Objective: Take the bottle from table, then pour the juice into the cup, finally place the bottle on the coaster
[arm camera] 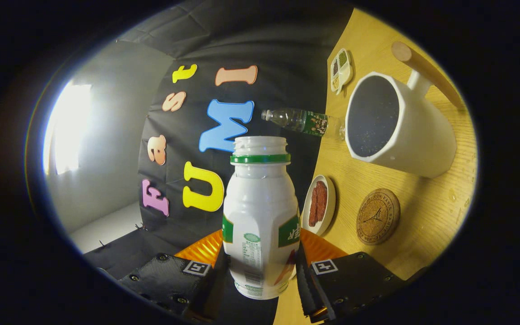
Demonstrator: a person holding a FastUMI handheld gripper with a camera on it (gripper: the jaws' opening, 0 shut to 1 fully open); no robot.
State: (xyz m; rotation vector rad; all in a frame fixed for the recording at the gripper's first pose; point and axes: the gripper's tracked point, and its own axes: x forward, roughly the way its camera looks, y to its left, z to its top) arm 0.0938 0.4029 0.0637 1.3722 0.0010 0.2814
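A white juice bottle (260,212) with a green neck ring and no cap sits between my fingers, and my gripper (260,266) is shut on its lower body. The whole view is rolled sideways, so the bottle is held tipped over above the table. The white cup (400,126) with a wooden handle stands on the wooden table (427,212), beyond the fingers and off to the side of the bottle's mouth. Its inside looks dark. A round cork coaster (378,216) lies on the table between the cup and my fingers.
A small white dish (319,205) with reddish strips lies beside the coaster, close to the bottle. A clear plastic water bottle (303,121) with a green label stands past the cup. A divided white dish (341,70) of small items sits farther off. Water drops dot the table.
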